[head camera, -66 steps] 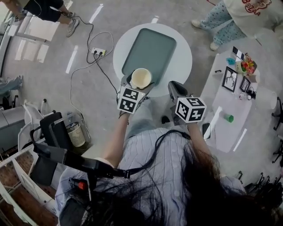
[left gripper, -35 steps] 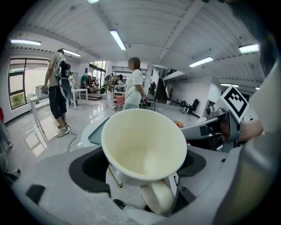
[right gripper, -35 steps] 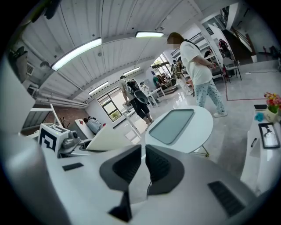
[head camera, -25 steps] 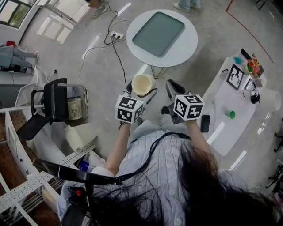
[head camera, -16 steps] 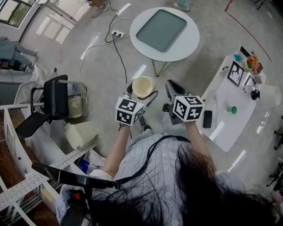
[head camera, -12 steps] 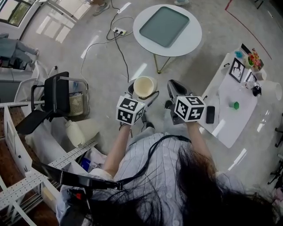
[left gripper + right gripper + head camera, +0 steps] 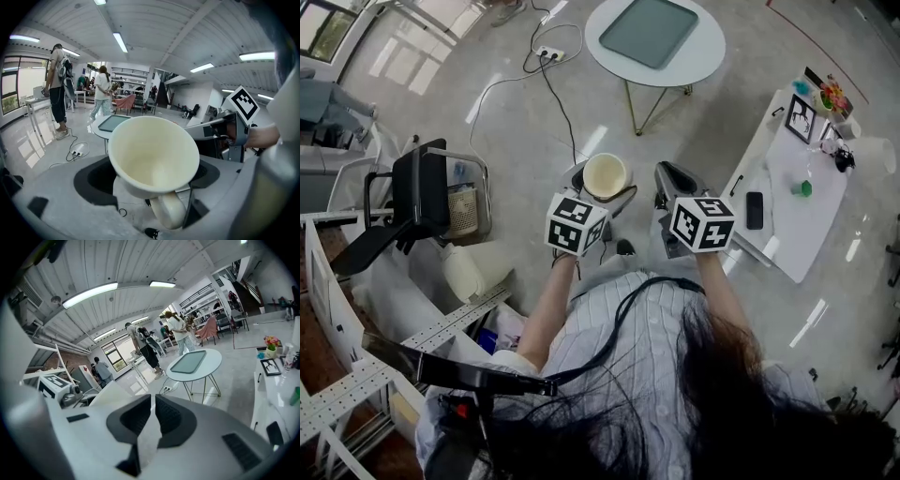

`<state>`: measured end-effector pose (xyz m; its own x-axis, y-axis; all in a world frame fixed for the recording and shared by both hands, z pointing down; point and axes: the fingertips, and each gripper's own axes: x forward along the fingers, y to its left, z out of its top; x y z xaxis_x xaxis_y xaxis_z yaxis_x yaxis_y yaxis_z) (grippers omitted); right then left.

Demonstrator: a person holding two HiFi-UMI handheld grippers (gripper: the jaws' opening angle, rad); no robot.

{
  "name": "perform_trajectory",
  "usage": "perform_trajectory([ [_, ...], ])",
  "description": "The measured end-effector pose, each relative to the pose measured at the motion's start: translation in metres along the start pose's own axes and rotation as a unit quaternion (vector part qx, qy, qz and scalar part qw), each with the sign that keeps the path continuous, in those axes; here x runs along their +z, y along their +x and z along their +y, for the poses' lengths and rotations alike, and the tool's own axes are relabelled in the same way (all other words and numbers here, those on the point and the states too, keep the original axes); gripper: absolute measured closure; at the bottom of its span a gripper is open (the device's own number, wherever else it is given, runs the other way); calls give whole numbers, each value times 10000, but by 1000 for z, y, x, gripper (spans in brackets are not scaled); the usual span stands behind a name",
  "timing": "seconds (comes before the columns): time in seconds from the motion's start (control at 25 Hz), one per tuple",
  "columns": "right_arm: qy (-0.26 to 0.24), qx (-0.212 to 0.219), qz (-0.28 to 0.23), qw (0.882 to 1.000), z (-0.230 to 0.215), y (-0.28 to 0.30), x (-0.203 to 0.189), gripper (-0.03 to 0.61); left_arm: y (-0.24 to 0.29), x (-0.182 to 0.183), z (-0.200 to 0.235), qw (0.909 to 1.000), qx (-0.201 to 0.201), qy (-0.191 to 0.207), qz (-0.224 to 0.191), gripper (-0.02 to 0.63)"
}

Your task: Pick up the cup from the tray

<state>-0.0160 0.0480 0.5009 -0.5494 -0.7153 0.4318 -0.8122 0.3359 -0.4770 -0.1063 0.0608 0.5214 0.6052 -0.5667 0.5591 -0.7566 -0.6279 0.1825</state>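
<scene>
White round table [image 7: 705, 52] and grey tray [image 7: 649, 23] well ahead; cup already off the tray.
Your left gripper [image 7: 152, 187] is clamped on the base of the cream cup [image 7: 605, 174], mouth up, probably to keep it level while you carry it. Your right gripper [image 7: 153, 414] has its jaws together on nothing, held idle alongside. At 2.6 s ago the cup hung over the tray's near end; now both are well apart.
</scene>
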Motion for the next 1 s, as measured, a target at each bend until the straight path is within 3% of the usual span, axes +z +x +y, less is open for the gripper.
perform_trajectory([
  [1.0, -343, 52, -66, 9994, 65, -90, -93, 534, -87, -87, -66, 9999, -149, 33, 65, 169],
])
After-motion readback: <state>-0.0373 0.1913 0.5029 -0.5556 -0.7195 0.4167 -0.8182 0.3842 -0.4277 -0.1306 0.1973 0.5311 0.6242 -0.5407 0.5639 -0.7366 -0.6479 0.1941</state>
